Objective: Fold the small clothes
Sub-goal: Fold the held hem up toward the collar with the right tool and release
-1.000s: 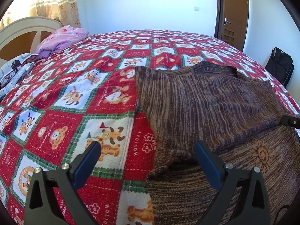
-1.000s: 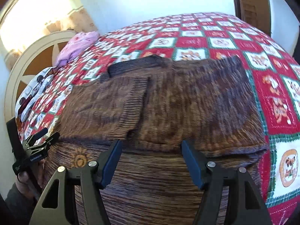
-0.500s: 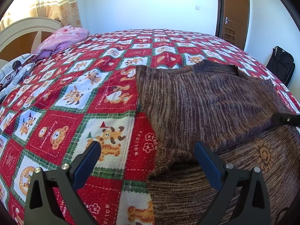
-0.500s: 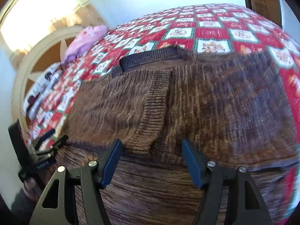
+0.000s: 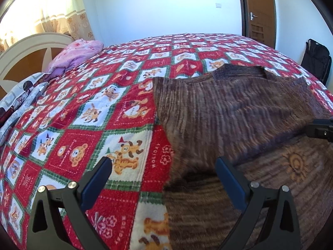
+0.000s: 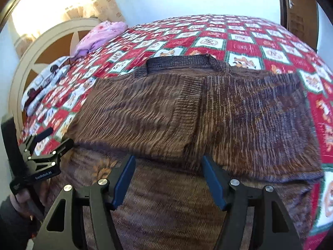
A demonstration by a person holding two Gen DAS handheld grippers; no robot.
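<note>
A brown knitted sweater (image 5: 229, 114) lies spread on the bed, its dark ribbed collar (image 6: 179, 63) at the far side and both sleeves folded across the body. In the left wrist view my left gripper (image 5: 162, 166) is open above the sweater's left edge, one finger over the quilt, the other over the knit. In the right wrist view my right gripper (image 6: 168, 166) hovers open over the sweater (image 6: 208, 114) near the folded sleeves' lower edge, nothing between its pads. A small sun motif (image 5: 295, 164) shows on the lower part.
A red, white and green holiday quilt (image 5: 93, 125) covers the bed. A pink bundle (image 5: 77, 54) and patterned pillows (image 5: 22, 95) lie by the headboard (image 6: 47, 48). A wooden door (image 5: 258, 10) and a black bag (image 5: 316, 56) stand at the right.
My right gripper slid left over the sweater and rolled a little; the collar now sits higher in its view. The left gripper has barely moved. Both stay open.
</note>
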